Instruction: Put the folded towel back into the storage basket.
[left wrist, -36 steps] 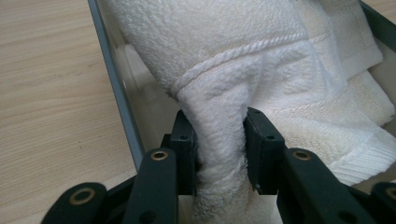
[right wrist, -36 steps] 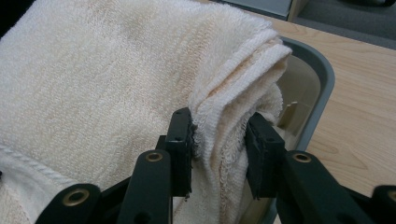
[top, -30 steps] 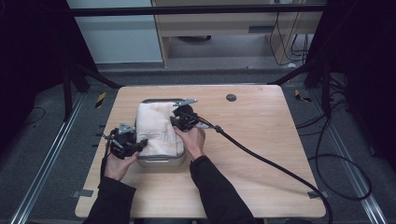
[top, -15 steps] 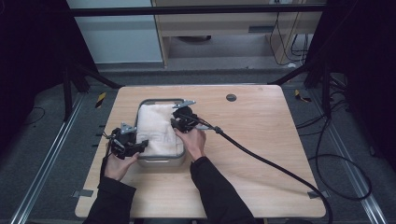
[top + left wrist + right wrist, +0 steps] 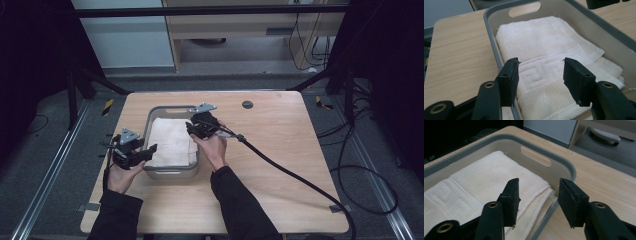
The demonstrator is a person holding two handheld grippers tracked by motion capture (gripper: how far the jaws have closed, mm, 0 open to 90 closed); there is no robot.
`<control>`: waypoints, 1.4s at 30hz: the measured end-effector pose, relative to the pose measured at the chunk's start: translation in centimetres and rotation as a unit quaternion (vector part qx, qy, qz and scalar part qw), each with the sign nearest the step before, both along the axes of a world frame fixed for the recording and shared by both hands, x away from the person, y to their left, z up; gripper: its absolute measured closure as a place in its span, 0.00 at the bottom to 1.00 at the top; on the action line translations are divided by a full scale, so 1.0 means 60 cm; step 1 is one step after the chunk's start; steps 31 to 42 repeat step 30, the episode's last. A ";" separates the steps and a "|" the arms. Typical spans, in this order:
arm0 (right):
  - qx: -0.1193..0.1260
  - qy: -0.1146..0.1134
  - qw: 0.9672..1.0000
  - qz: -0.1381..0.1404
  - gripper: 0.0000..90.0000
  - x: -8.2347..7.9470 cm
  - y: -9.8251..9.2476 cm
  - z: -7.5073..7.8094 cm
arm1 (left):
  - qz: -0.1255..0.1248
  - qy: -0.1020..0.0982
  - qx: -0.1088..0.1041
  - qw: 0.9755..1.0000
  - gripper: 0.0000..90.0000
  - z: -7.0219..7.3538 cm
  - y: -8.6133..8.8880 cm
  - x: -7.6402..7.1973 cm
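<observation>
1. The left gripper [image 5: 539, 75], jaws just opening with nothing pinched, hovers over the towel [image 5: 549, 50] at the bin's near-left corner.
2. The right gripper [image 5: 538, 197], jaws also just opening and empty, straddles the bin's right wall.
3. The folded white terry towel, with a woven key-pattern band, lies flat inside the grey plastic bin [image 5: 150, 122].
4. The bin sits on the wooden table [image 5: 280, 150], toward its left edge.

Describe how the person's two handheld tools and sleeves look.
Both tools, left tool and right tool, are black with two flat ribbed pads, brass-ringed pivots and grey three-cornered top plates. A thick black cable trails from the right one. Sleeves are dark.
</observation>
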State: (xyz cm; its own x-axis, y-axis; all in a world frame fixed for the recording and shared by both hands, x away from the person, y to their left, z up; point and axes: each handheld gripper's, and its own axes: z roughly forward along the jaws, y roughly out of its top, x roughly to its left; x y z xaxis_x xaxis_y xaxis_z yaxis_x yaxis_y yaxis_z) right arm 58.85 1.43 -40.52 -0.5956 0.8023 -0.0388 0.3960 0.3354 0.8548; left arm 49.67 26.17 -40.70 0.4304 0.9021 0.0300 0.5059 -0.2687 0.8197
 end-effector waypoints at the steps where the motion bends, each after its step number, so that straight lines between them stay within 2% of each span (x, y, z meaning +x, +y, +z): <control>1: 0.002 -0.004 1.000 0.000 0.56 -0.002 -0.006 0.005 | -0.002 -0.006 -0.008 1.000 0.49 0.004 0.002 -0.002; 2: 0.002 -0.004 1.000 0.000 0.56 -0.002 -0.006 0.005 | -0.002 -0.006 -0.008 1.000 0.48 0.004 0.002 -0.002; 3: 0.008 -0.014 1.000 0.005 0.52 -0.008 -0.023 0.016 | -0.007 -0.014 -0.015 1.000 0.47 0.008 0.004 -0.006; 4: 0.008 -0.014 1.000 0.005 0.52 -0.008 -0.023 0.016 | -0.007 -0.014 -0.015 1.000 0.46 0.008 0.004 -0.006; 6: 0.024 -0.015 1.000 0.010 0.45 -0.016 -0.044 0.027 | -0.016 -0.029 -0.025 0.999 0.44 0.013 0.004 -0.011; 7: 0.024 -0.015 1.000 0.010 0.45 -0.016 -0.044 0.027 | -0.016 -0.029 -0.025 0.999 0.42 0.013 0.004 -0.011; 10: 0.033 -0.016 0.999 0.017 0.37 -0.026 -0.072 0.037 | -0.025 -0.038 -0.032 0.998 0.40 0.018 0.004 -0.017; 12: 0.043 -0.012 0.999 0.023 0.29 -0.037 -0.102 0.046 | -0.029 -0.043 -0.034 0.998 0.37 0.019 0.004 -0.020; 14: 0.045 -0.008 0.999 0.026 0.26 -0.039 -0.111 0.048 | -0.030 -0.046 -0.033 0.998 0.35 0.020 0.006 -0.023; 15: 0.052 0.003 0.998 0.028 0.22 -0.049 -0.134 0.052 | -0.031 -0.052 -0.033 0.998 0.34 0.019 0.011 -0.025; 16: 0.052 0.003 0.998 0.028 0.22 -0.049 -0.134 0.052 | -0.031 -0.052 -0.033 0.998 0.33 0.019 0.011 -0.025; 17: 0.047 -0.002 0.999 0.026 0.21 -0.061 -0.156 0.054 | -0.032 -0.056 -0.035 0.997 0.32 0.017 0.016 -0.026; 19: 0.048 -0.005 0.999 0.026 0.20 -0.065 -0.164 0.055 | -0.033 -0.058 -0.036 0.997 0.32 0.016 0.020 -0.029; 20: 0.057 -0.006 0.998 0.024 0.19 -0.079 -0.191 0.055 | -0.034 -0.059 -0.036 0.997 0.31 0.015 0.022 -0.030; 22: 0.061 -0.005 0.998 0.023 0.18 -0.084 -0.200 0.054 | -0.035 -0.060 -0.034 0.997 0.30 0.013 0.026 -0.033; 24: 0.075 -0.006 0.997 0.015 0.17 -0.103 -0.240 0.049 | -0.035 -0.065 -0.030 0.997 0.27 0.011 0.031 -0.038; 28: 0.081 -0.007 0.997 0.004 0.16 -0.119 -0.274 0.042 | -0.028 -0.069 -0.032 0.997 0.25 0.007 0.042 -0.045; 29: 0.083 -0.008 0.997 -0.006 0.16 -0.132 -0.303 0.036 | -0.026 -0.070 -0.036 0.997 0.24 0.007 0.045 -0.047; 42: 0.083 -0.008 0.997 -0.006 0.16 -0.132 -0.303 0.036 | -0.025 -0.072 -0.038 0.996 0.24 0.007 0.046 -0.049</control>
